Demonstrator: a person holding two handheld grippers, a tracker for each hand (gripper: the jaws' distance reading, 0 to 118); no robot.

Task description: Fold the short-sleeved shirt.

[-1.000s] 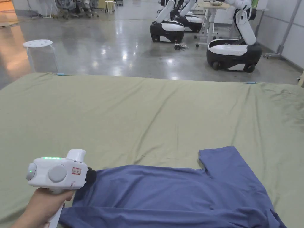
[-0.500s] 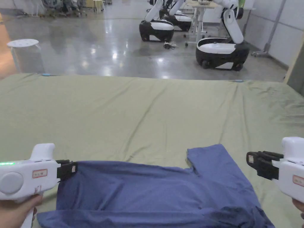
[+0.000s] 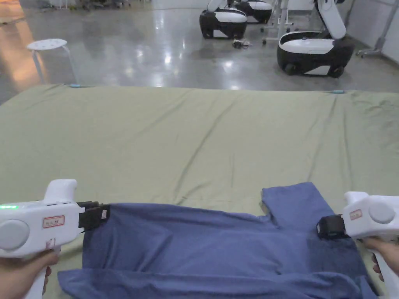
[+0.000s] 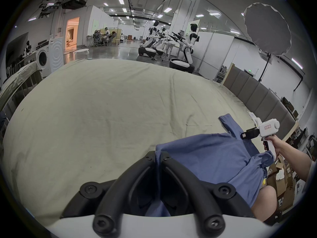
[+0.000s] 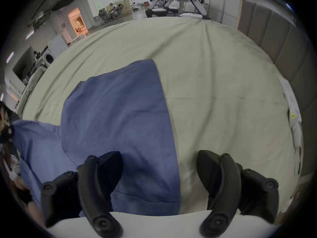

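A blue short-sleeved shirt (image 3: 218, 245) lies along the near edge of the green-covered table (image 3: 195, 136), one sleeve (image 3: 296, 202) pointing away from me. My left gripper (image 3: 105, 213) is shut on the shirt's far left corner; in the left gripper view the blue cloth (image 4: 205, 155) runs between the closed jaws of that gripper (image 4: 158, 155). My right gripper (image 3: 320, 229) hovers over the sleeve's right side. In the right gripper view this gripper (image 5: 159, 162) stands open, one jaw over the sleeve (image 5: 120, 113) and one over the sheet.
The green sheet (image 5: 214, 78) stretches wide beyond the shirt. Past the far edge are a white stool (image 3: 46, 44) and wheeled white robots (image 3: 311, 50) on a shiny floor. A padded panel (image 4: 257, 94) borders the right side.
My right gripper has come in from the right and now sits over the sleeve's edge. The left gripper still holds the shirt corner. The head camera has tilted down.
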